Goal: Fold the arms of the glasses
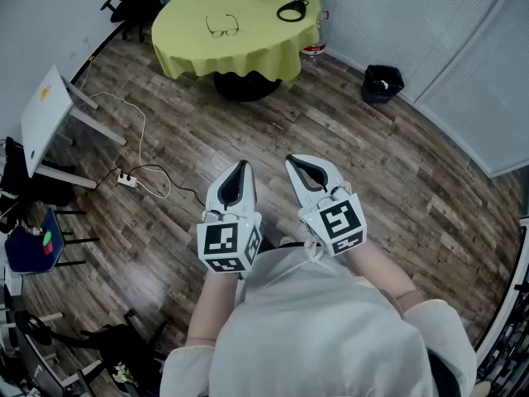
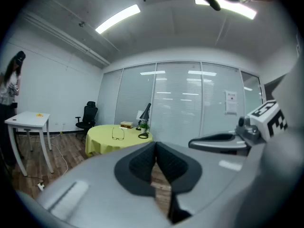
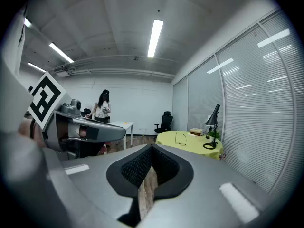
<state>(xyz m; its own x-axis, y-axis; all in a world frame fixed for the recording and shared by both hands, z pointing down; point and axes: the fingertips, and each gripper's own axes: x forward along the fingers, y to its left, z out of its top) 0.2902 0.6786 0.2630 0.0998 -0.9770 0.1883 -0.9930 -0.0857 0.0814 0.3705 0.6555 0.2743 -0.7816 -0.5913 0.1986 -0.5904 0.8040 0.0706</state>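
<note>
Left tool [image 1: 242, 166] and right tool [image 1: 290, 160] both closed, empty, well away from glasses [image 1: 222, 28] on yellow table [image 1: 186, 44]

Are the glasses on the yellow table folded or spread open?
Spread open: both arms of the glasses stick out straight behind the lenses as they lie on the table.

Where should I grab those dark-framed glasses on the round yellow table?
Grip the thin dark-framed glasses at the front frame beside one lens, coming from the near side: the lenses seem to face this way, the open arms pointing away, free for folding.
</note>
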